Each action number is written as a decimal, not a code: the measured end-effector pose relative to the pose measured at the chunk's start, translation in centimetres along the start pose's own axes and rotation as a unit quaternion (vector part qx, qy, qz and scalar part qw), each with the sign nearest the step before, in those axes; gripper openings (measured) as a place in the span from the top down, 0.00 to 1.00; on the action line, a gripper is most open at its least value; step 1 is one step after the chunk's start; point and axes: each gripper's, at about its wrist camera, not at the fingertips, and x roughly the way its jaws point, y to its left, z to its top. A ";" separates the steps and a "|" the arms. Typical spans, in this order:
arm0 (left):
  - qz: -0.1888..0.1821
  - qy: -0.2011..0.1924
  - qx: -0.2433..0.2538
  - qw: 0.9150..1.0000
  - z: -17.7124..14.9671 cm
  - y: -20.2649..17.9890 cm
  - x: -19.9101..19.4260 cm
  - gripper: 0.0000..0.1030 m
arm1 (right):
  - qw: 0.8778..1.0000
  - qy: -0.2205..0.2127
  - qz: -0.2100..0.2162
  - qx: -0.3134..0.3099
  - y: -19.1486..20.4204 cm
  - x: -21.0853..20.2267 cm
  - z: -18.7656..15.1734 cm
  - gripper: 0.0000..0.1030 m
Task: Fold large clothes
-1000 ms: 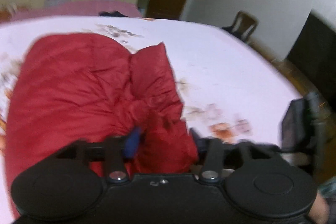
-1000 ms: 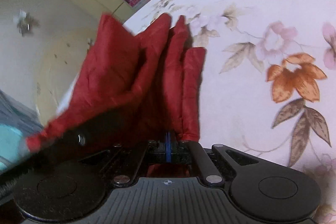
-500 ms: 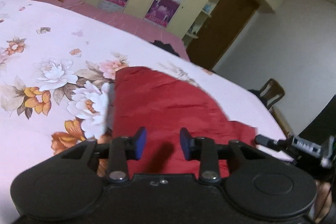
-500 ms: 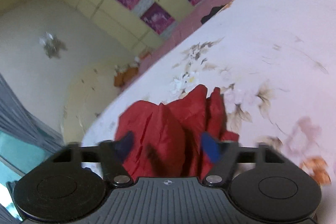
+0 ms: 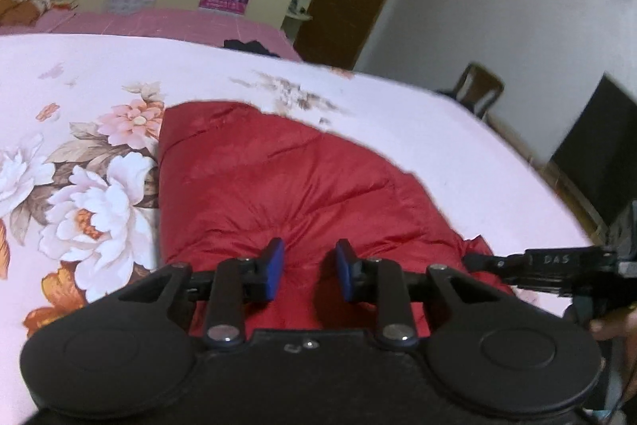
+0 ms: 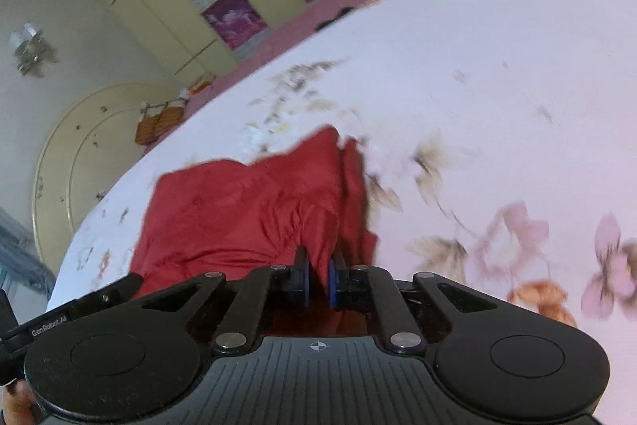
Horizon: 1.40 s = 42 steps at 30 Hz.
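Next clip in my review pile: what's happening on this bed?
A person with a hand-held gripper in each hand is folding a red padded garment on a floral bedsheet. The left hand-held gripper is open above the garment's near edge, holding nothing. The right hand-held gripper is nearly closed around a fold of red fabric; whether it grips is unclear.

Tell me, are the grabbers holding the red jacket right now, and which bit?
The left hand-held gripper is open, holding nothing. The right hand-held gripper has its pads close together over the red jacket; whether they pinch its near edge can't be told.
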 end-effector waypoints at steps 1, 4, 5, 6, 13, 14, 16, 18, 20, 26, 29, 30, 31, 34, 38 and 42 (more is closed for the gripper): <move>0.003 0.004 0.009 1.000 -0.1 0.0 0.5 0.73 | 1.000 0.002 0.003 0.008 -0.5 0.4 -0.3 0.92; 0.009 0.015 0.018 1.000 -0.5 0.1 1.4 0.73 | 1.000 0.003 0.007 0.027 -1.4 1.5 -0.9 0.92; 0.009 0.017 0.018 1.000 -0.6 0.1 1.4 0.73 | 1.000 0.002 0.008 0.025 -1.4 1.6 -1.0 0.92; 0.010 0.019 0.021 1.000 -0.6 0.1 1.4 0.73 | 1.000 0.002 0.008 0.024 -1.4 1.5 -0.8 0.92; -0.016 -0.006 0.036 0.999 -0.6 -1.7 -3.7 0.73 | 0.998 -0.054 -0.006 -0.018 0.9 -4.9 0.1 0.63; -0.018 -0.012 0.048 0.999 -0.7 -2.2 -4.3 0.71 | 0.998 -0.058 -0.001 -0.029 1.3 -5.3 0.3 0.63; -0.007 -0.023 0.072 0.997 -0.2 -2.7 -4.2 0.73 | 0.996 -0.067 0.007 -0.058 2.6 -5.5 1.0 0.63; -0.005 -0.022 0.067 0.998 1.2 -2.2 -3.0 0.73 | 0.994 -0.057 0.005 -0.090 4.1 -4.2 2.2 0.70; -0.014 -0.018 0.057 0.998 3.1 -1.7 -1.2 0.68 | 0.992 -0.041 0.008 -0.121 5.4 -2.3 3.2 0.72; -0.004 0.045 0.063 0.997 6.2 -2.4 6.0 0.68 | 0.984 0.035 -0.024 -0.172 7.5 5.1 4.1 0.72; 0.004 0.095 0.050 0.994 6.1 -2.0 8.8 0.68 | 0.985 0.068 -0.041 -0.153 5.5 7.6 3.4 0.72; 0.005 0.104 0.052 0.993 5.9 -2.0 9.2 0.68 | 0.988 0.067 -0.036 -0.137 4.8 7.8 3.3 0.73; 0.006 0.109 0.052 0.993 5.8 -1.9 9.5 0.68 | 0.990 0.066 -0.029 -0.122 4.2 7.9 3.2 0.73; 0.008 0.108 0.056 0.993 5.5 -1.8 9.2 0.67 | 0.991 0.064 -0.019 -0.112 3.8 7.5 3.4 0.73; -0.006 0.059 0.077 0.995 4.6 -2.6 2.7 0.68 | 0.990 0.009 -0.020 -0.139 4.6 1.8 4.0 0.73; -0.030 0.036 0.077 0.996 1.3 -3.0 -1.4 0.66 | 0.988 0.020 -0.020 -0.152 3.2 -0.5 2.5 0.73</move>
